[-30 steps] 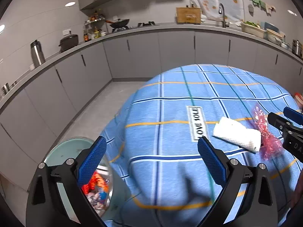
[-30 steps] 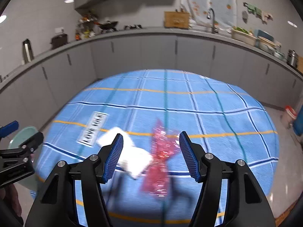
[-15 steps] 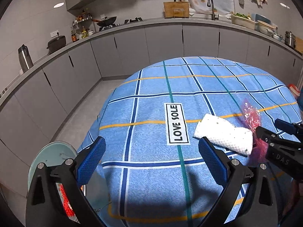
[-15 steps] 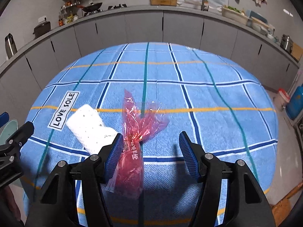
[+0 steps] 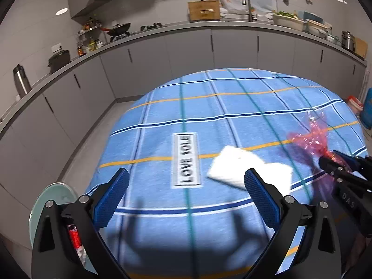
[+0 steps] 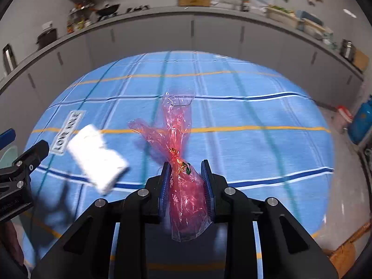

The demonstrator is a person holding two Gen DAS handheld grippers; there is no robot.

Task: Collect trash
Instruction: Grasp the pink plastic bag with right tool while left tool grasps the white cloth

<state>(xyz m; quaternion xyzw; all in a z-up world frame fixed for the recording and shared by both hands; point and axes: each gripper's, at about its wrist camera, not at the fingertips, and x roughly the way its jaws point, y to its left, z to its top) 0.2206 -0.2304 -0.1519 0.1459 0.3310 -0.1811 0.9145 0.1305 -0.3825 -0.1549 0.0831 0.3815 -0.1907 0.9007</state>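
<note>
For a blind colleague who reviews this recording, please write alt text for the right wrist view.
The right gripper has just closed its blue pads on a crumpled red cellophane wrapper above a round table with a blue plaid cloth. A folded white paper towel lies to the wrapper's left, near the left gripper at the picture's edge. Grey kitchen cabinets curve behind.

Kitchen interior: grey handled cabinets point(image 5: 144, 53) curved along the far wall under a grey countertop point(image 5: 232, 23). Wok point(image 5: 118, 28), thermos point(image 5: 21, 81) and wooden box point(image 5: 204, 10) stood on it; tap point(image 5: 247, 1) far right. Recessed ceiling light point(image 5: 61, 11). Pale grey floor point(image 5: 90, 144).
</note>
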